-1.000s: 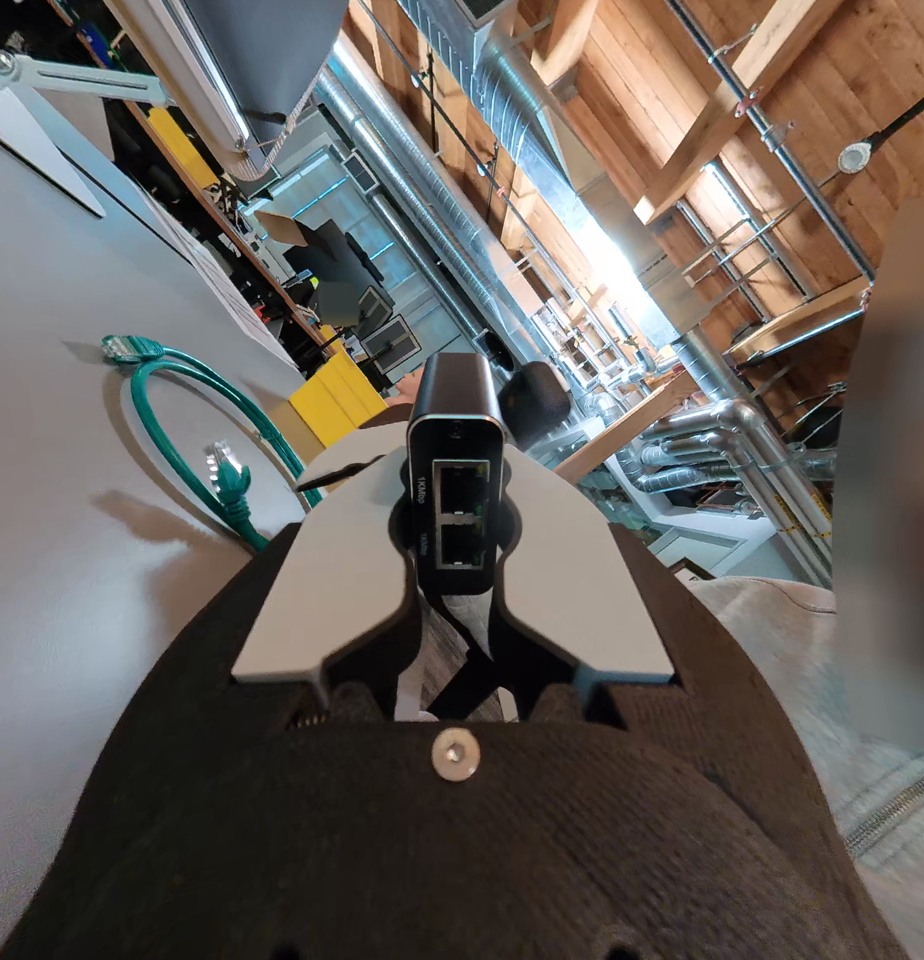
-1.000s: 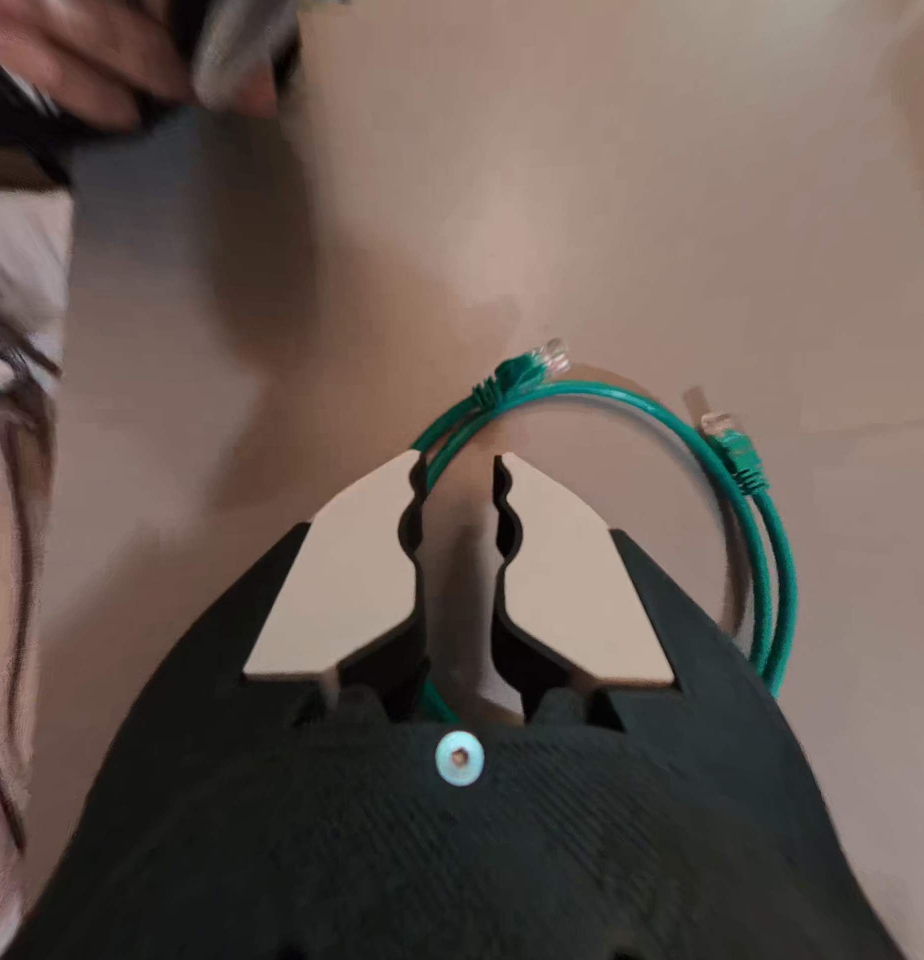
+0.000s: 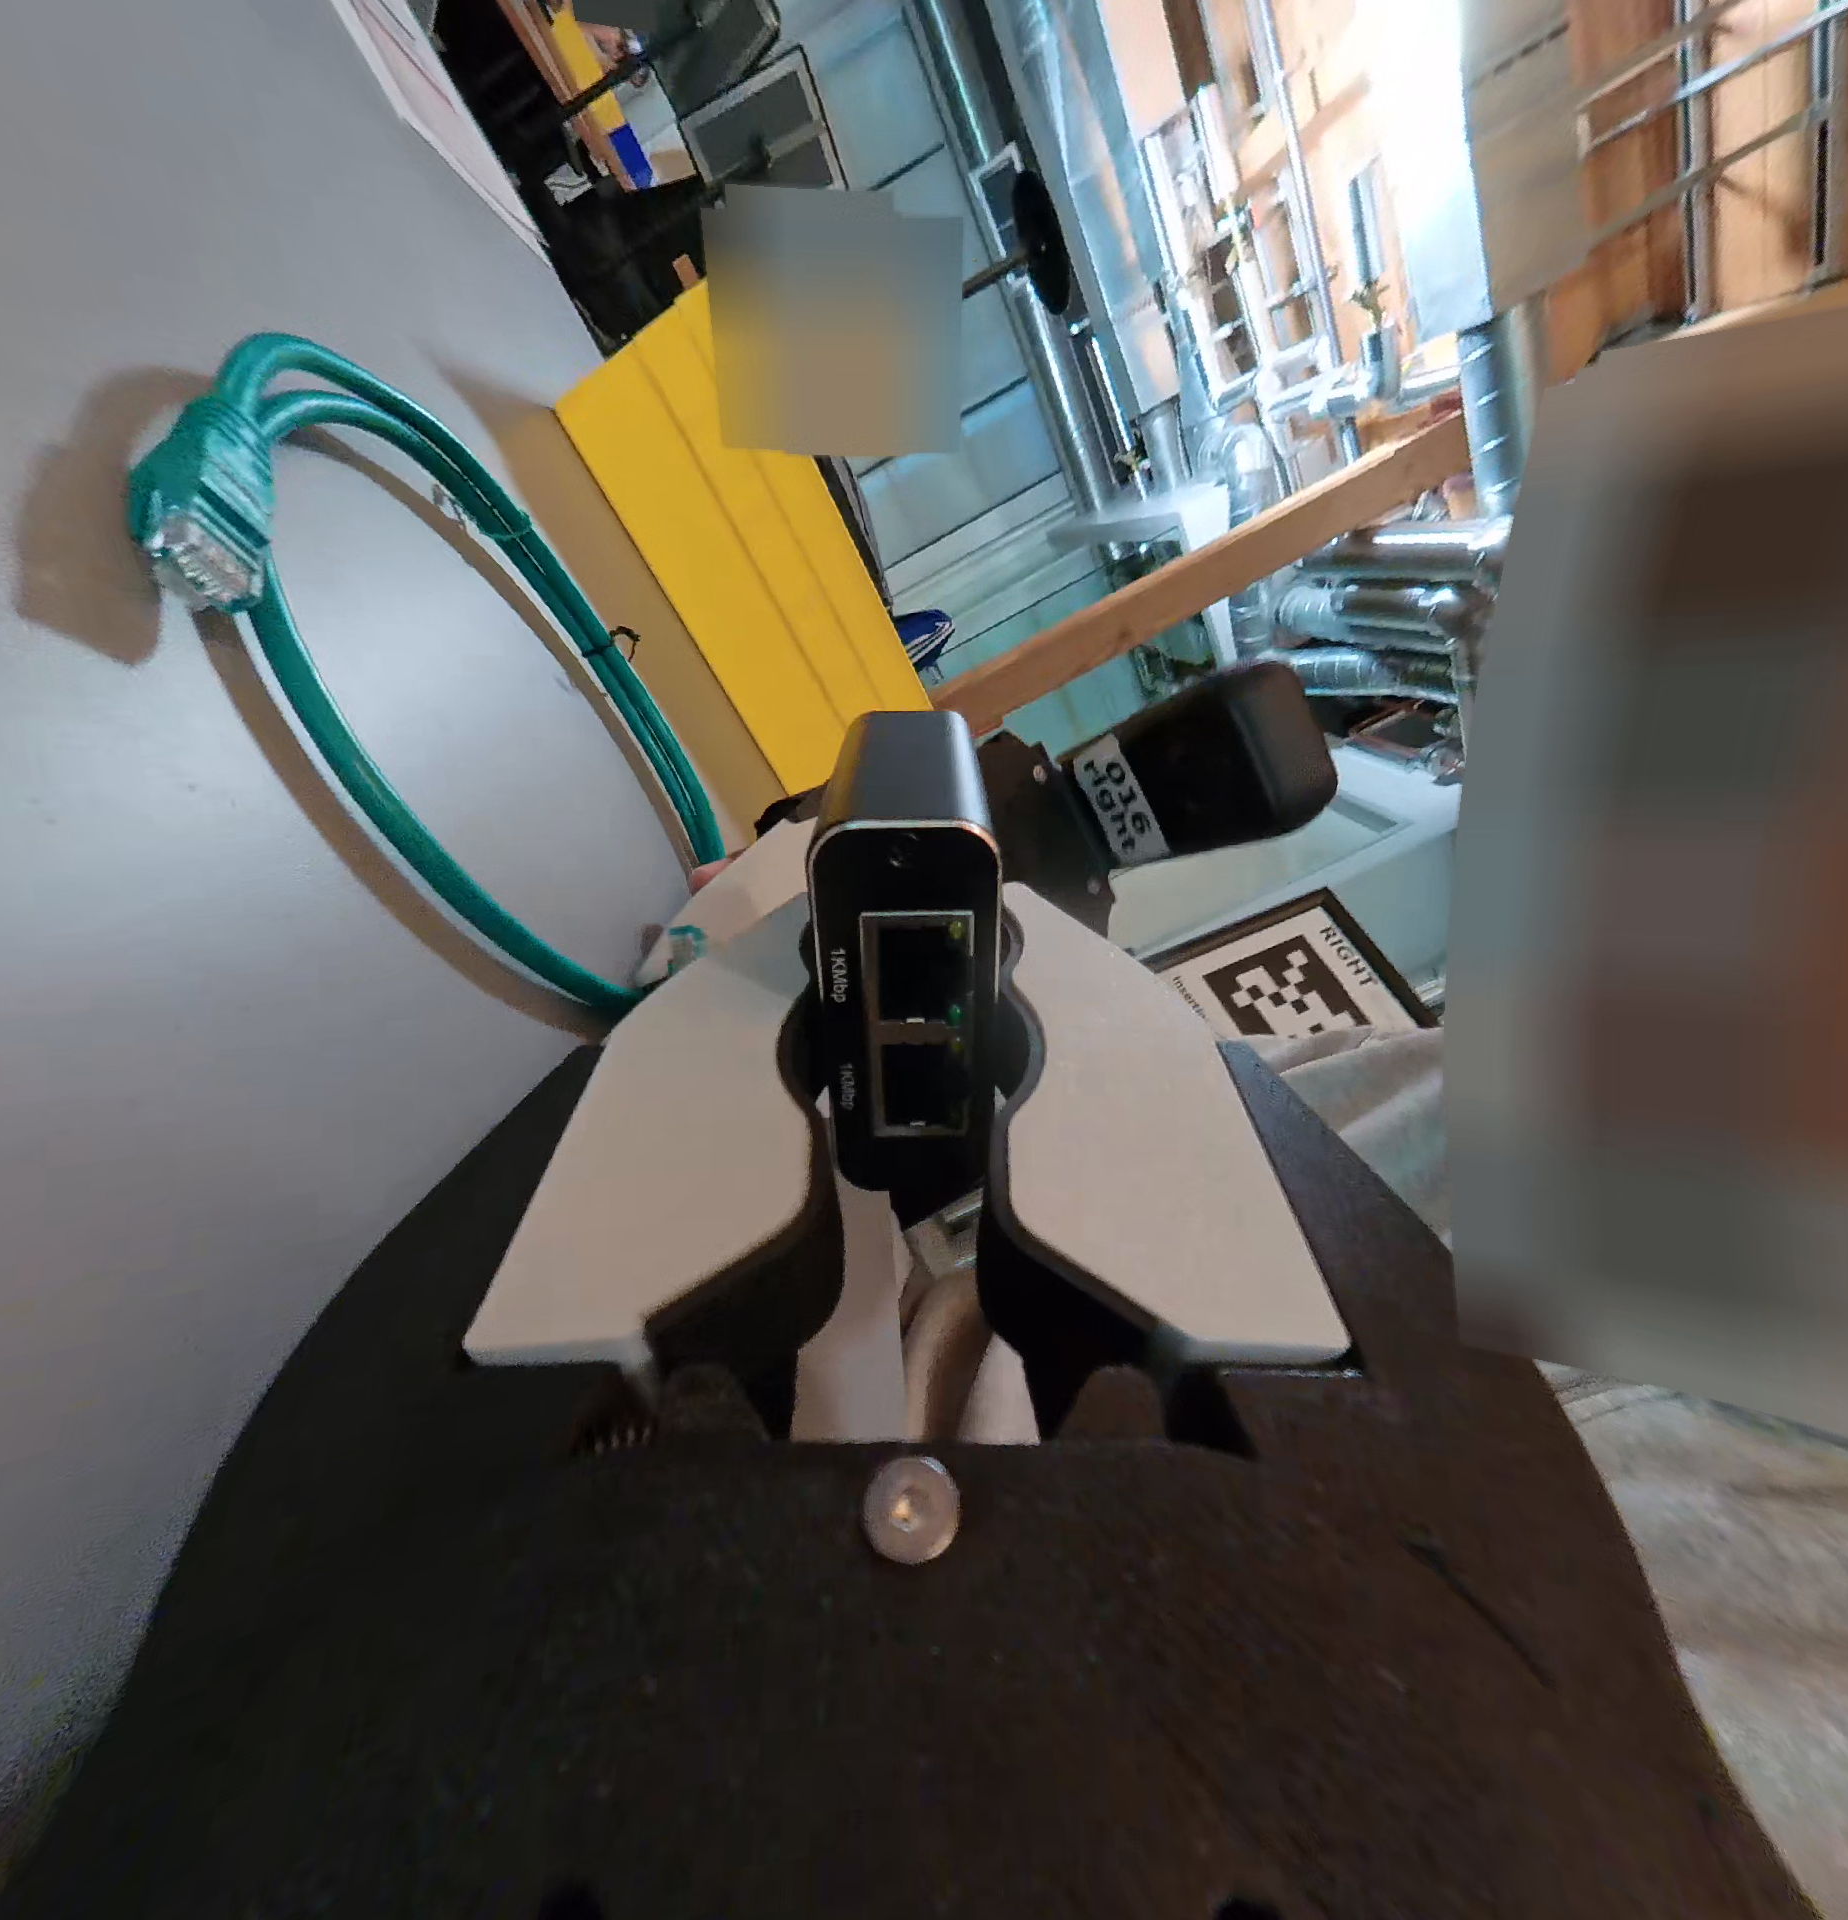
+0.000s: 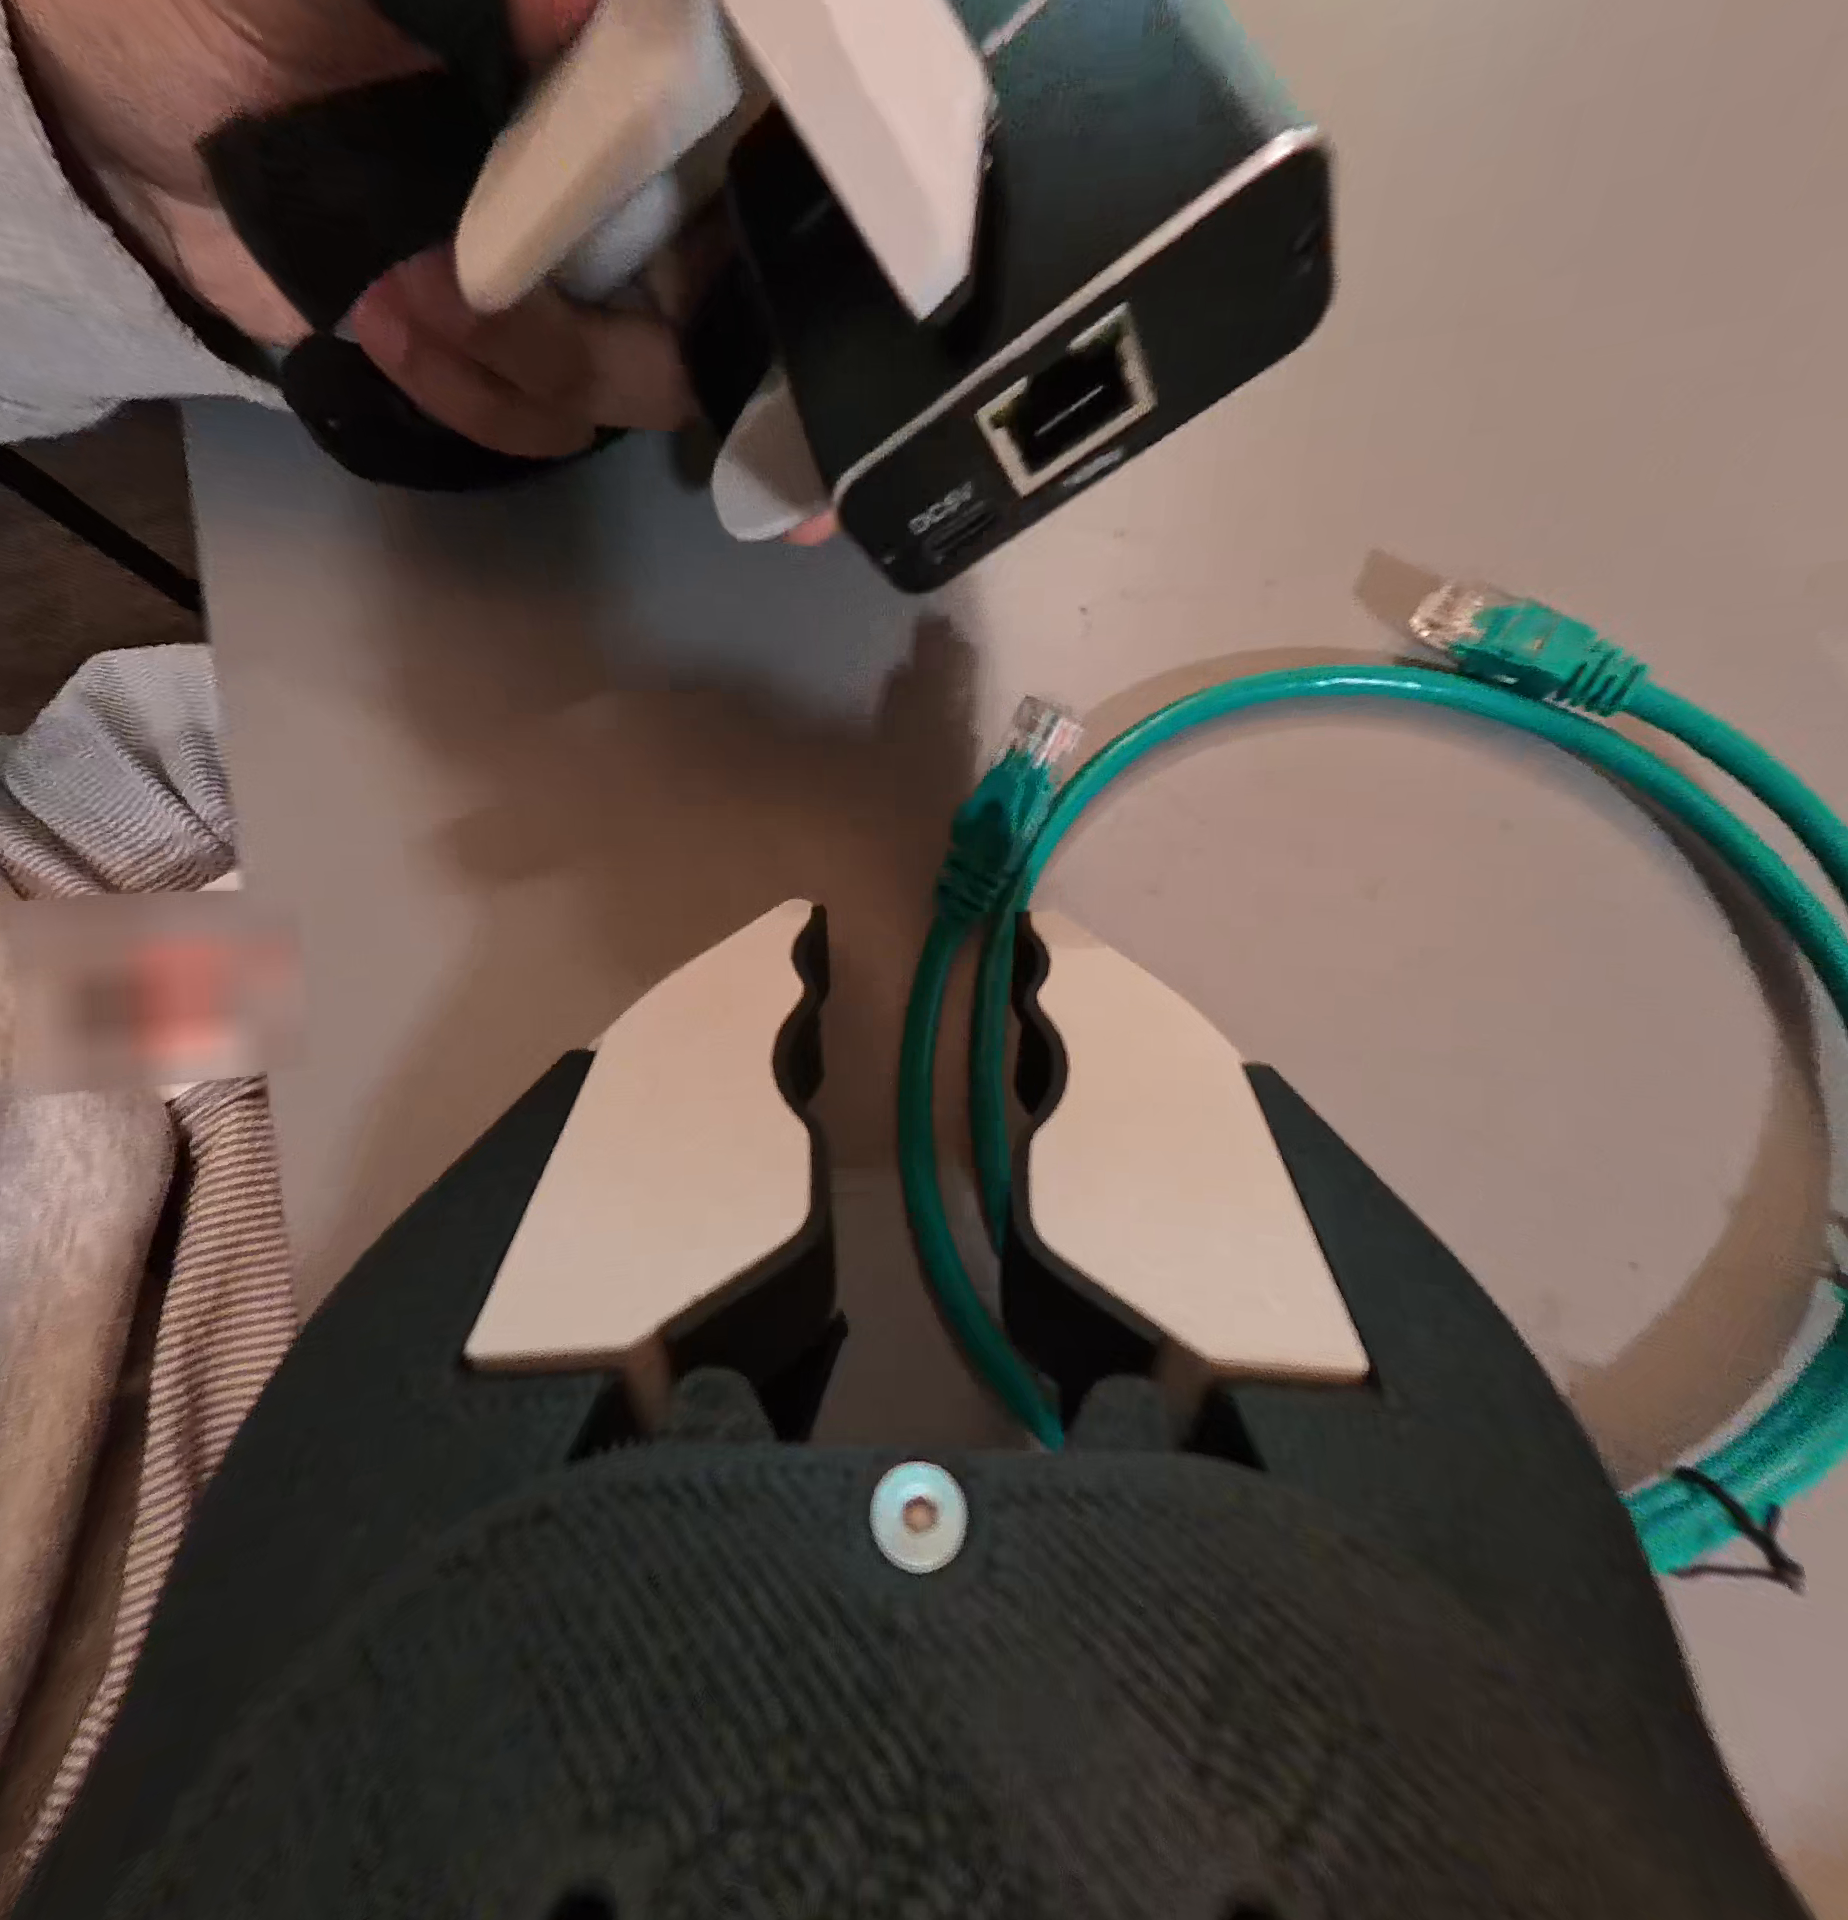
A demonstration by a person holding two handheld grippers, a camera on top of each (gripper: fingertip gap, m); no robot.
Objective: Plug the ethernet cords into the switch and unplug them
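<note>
Left gripper [image 3: 907, 1023], black body with two pale flat fingers, is clenched on one small black metal ethernet switch [image 3: 904, 997], held upright off the table. Ports counted: two stacked on the face toward the left wrist camera, both empty; one more on the opposite end, seen from the right wrist view [image 4: 1065, 400], also empty.

Right gripper [image 4: 915, 1023]: jaws parted, grasping nothing, low over the table. One coiled green ethernet cord [image 4: 1471, 831] lies flat on the table; two strands of it pass through the gap between the fingers, close to the right finger. Cannot tell if they touch it. Clear plugs counted: two. One at 12 o'clock of the jaw gap [image 4: 1039, 732], the other at 1 o'clock [image 4: 1455, 613]. A thin black tie binds the coil at 4 o'clock.

Surface: plain matte grey table [image 3: 120, 935]. Room: wooden beams, silver ducts and pipes, one yellow panel [image 3: 733, 582] past the table edge.
</note>
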